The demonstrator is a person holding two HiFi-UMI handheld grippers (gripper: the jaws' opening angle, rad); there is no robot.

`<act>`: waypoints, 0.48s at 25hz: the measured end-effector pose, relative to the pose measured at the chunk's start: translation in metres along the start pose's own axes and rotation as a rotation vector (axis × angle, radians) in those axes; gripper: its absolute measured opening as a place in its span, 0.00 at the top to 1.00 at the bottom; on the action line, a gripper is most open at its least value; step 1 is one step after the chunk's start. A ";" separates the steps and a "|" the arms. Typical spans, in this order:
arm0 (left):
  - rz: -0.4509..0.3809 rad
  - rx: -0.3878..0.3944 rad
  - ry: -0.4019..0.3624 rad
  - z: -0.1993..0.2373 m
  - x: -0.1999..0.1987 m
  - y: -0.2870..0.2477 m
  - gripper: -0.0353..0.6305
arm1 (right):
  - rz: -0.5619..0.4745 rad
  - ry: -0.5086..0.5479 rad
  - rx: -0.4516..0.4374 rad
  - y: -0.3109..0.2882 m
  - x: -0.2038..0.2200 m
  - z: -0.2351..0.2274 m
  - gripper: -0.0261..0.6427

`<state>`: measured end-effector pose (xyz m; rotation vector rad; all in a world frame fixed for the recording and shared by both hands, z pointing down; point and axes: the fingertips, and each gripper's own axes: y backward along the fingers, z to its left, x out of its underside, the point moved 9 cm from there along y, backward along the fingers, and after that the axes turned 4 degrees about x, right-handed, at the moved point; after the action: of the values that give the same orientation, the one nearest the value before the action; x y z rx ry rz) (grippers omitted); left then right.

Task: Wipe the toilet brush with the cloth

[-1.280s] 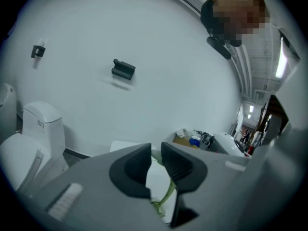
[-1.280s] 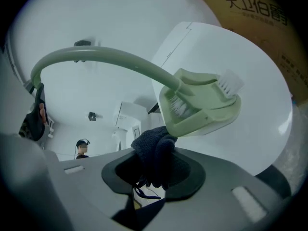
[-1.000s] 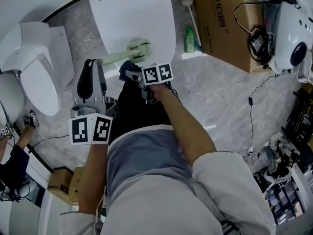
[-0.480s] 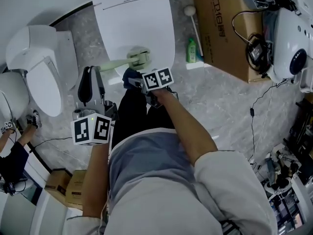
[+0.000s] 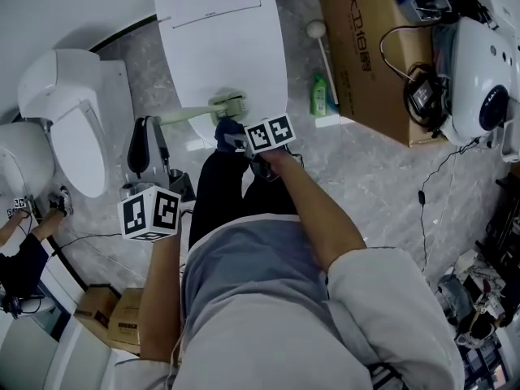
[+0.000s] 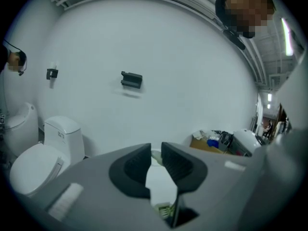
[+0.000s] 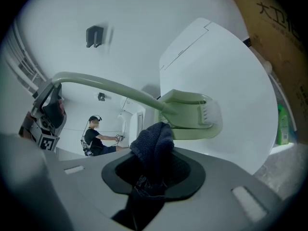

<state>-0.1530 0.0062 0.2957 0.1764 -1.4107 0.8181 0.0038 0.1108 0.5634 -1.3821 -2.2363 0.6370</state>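
The pale green toilet brush (image 5: 230, 104) hangs level over a shut white toilet lid (image 5: 223, 31). Its long handle (image 5: 180, 118) runs left into my left gripper (image 5: 154, 127), which is shut on it; a bit of the handle (image 6: 156, 154) shows between those jaws. My right gripper (image 5: 237, 139) is shut on a dark blue cloth (image 5: 228, 132). In the right gripper view the cloth (image 7: 153, 147) bunches up just under the brush head (image 7: 192, 113), touching or nearly touching it.
A second toilet (image 5: 69, 120) stands at the left. A cardboard box (image 5: 366, 47), a green bottle (image 5: 321, 92) and a white stick (image 5: 318, 35) lie right of the toilet. Cables and a white device (image 5: 479, 55) fill the far right. A person (image 5: 24, 258) is at the lower left.
My right gripper has carried the cloth closer to the brush head. The left gripper still holds the handle in much the same pose.
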 end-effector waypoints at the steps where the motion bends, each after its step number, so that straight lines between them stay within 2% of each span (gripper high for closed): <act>1: 0.001 -0.006 -0.002 -0.001 0.000 0.000 0.95 | 0.002 0.000 0.001 0.003 0.000 -0.002 0.80; 12: 0.000 -0.067 -0.014 -0.007 0.001 0.003 0.95 | 0.011 0.033 0.030 0.022 0.004 -0.018 0.80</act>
<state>-0.1493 0.0130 0.2936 0.1307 -1.4498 0.7698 0.0285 0.1262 0.5654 -1.3811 -2.1864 0.6441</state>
